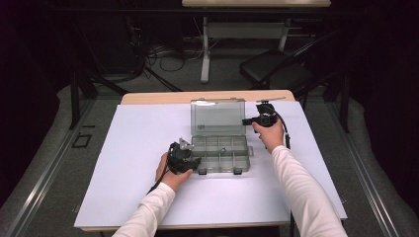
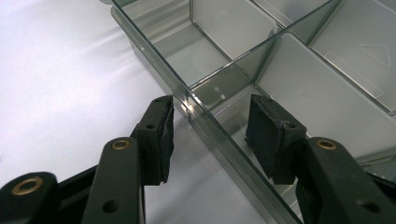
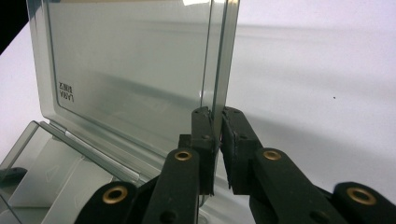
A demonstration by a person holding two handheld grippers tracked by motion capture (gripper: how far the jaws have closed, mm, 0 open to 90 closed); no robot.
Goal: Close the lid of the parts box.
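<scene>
A clear grey compartment box (image 1: 221, 169) lies mid-table with its lid (image 1: 217, 116) standing upright at the back. My left gripper (image 1: 195, 161) is at the box's front-left corner. In the left gripper view it (image 2: 212, 135) is open and straddles the box's side wall (image 2: 154, 51), one pad outside, one inside a compartment, neither pressing on it. My right gripper (image 1: 246, 121) reaches the lid's right edge from the right. In the right gripper view its pads (image 3: 218, 140) are shut on the edge of the lid (image 3: 130, 70), above the box's base (image 3: 60, 177).
A white sheet (image 1: 143, 148) covers the table, with bare room left and right of the box. Behind the table stand a black chair (image 1: 274, 69) and another table's leg (image 1: 204, 54), with cables on the floor.
</scene>
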